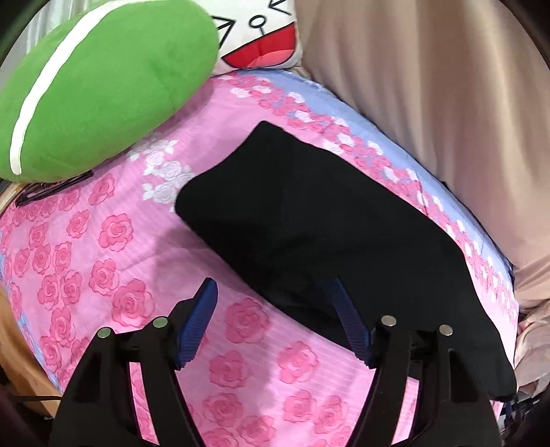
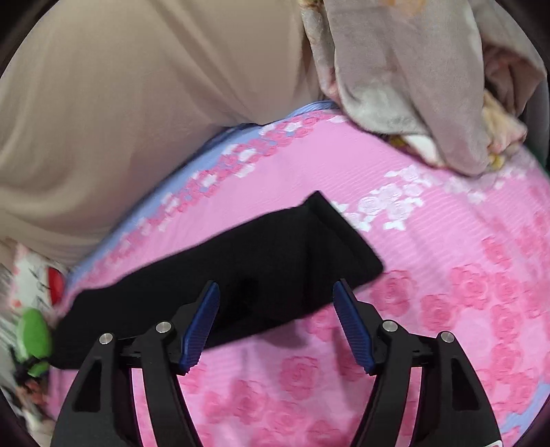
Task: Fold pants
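Your left gripper and right gripper, both spread apart and empty, hover over soft, limp black pants near the bed's blue-bordered edge; pinch a corner through every layer.

A bed sheet of pink rose print with a pale blue border strip covers the bed. A beige curtain hangs along its far side, and a green cushion beside a white cartoon-face pillow rests at the far left. A heap of grey and floral bedding sits at the far right.

green cushion, cartoon pillow, rose bedsheet
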Tool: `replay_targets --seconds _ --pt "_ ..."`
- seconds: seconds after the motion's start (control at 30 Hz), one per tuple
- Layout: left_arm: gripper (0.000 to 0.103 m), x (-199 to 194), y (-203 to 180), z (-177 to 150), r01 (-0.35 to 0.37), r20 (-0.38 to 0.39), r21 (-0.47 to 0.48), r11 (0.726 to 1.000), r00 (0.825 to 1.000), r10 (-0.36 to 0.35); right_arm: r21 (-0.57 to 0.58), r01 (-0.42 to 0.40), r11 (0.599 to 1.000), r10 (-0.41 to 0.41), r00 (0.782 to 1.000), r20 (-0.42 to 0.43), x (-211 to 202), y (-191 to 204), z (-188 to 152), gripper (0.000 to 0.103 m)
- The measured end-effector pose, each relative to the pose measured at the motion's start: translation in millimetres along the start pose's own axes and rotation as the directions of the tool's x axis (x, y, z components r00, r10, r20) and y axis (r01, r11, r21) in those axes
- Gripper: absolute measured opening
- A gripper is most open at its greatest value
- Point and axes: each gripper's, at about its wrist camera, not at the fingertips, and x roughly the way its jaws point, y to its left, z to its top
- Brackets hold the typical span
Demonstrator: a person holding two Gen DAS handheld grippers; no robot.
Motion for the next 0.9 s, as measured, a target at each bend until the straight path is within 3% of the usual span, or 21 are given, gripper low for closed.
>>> replay_targets --seconds 0.07,0.1,0.13,0.2,0.27,0.33,0.37,0.4,0.43,0.47,0.5,0.53,0.6,0.63,0.7,0.77,0.9 --pt "0.073 -1 -9 -4 -0.026 0.011 0.024 0.999 1.0 0.026 0.021 -0.081 0.996 0.081 0.997 0.018 4 2 6 0.067" --pt "0.077 2 -17 -5 -0.028 0.014 0.037 0.999 1.0 0.028 0.001 -0.082 0.997 0.082 0.997 0.012 13 5 13 0.061" --pt "0.078 6 -20 -4 -0.026 0.01 0.041 0.999 1.0 0.026 -0.032 -0.053 0.998 0.053 0.999 -0.011 24 9 20 0.013" --pt "0.078 13 -23 -4 -0.039 -0.007 0.041 0.998 0.999 0.039 -0.156 0.038 0.987 -0.042 0.999 -0.026 36 28 38 0.007" --pt "0.078 17 -25 -6 -0.061 -0.022 0.043 0.997 0.998 0.062 -0.311 0.048 0.949 -0.014 0.993 0.113 2 59 50 0.007" --pt "0.078 16 -25 -9 -0.054 -0.025 0.053 0.997 0.998 0.056 -0.457 0.135 0.879 -0.039 0.976 0.213 -23 76 48 0.008" --pt "0.078 17 -24 -10 -0.053 -0.023 0.058 0.997 0.998 0.055 -0.481 0.181 0.858 -0.091 0.975 0.204 -17 69 46 0.012" --pt "0.078 17 -24 -11 -0.056 -0.02 0.061 0.997 0.998 0.058 -0.476 0.218 0.852 -0.172 0.975 0.139 1 50 44 0.015" --pt "0.078 20 -23 -12 -0.062 -0.021 0.06 0.996 0.998 0.063 -0.465 0.248 0.85 -0.239 0.968 0.08 16 32 38 0.014" --pt "0.079 21 -21 -13 -0.068 -0.026 0.055 0.996 0.997 0.069 -0.447 0.303 0.842 -0.32 0.947 0.04 25 12 30 0.014" --pt "0.079 23 -18 -14 -0.071 -0.035 0.047 0.996 0.997 0.073 -0.419 0.339 0.842 -0.349 0.936 0.055 20 2 24 0.014" --pt "0.079 25 -16 -15 -0.069 -0.045 0.041 0.997 0.996 0.071 -0.383 0.327 0.864 -0.325 0.943 0.071 11 -4 20 0.014" --pt "0.08 29 -12 -15 -0.061 -0.066 0.028 0.998 0.996 0.063 -0.267 0.229 0.936 -0.21 0.973 0.096 -18 -13 16 0.03" --pt "0.082 30 -11 -13 -0.053 -0.071 0.02 0.998 0.996 0.054 -0.221 0.155 0.963 -0.139 0.986 0.087 -28 -13 14 0.033" --pt "0.085 31 -8 -12 -0.041 -0.065 0.005 0.999 0.997 0.042 -0.18 0.095 0.979 -0.085 0.994 0.061 -28 -7 12 0.033" --pt "0.085 34 -4 -8 -0.007 -0.068 -0.028 1.0 0.998 0.005 -0.171 0.087 0.981 -0.082 0.996 0.036 -20 1 6 0.034" --pt "0.087 45 8 -4 0.053 -0.097 -0.105 0.993 0.993 -0.063 -0.196 0.127 0.972 -0.135 0.99 -0.027 8 17 0 0.051"
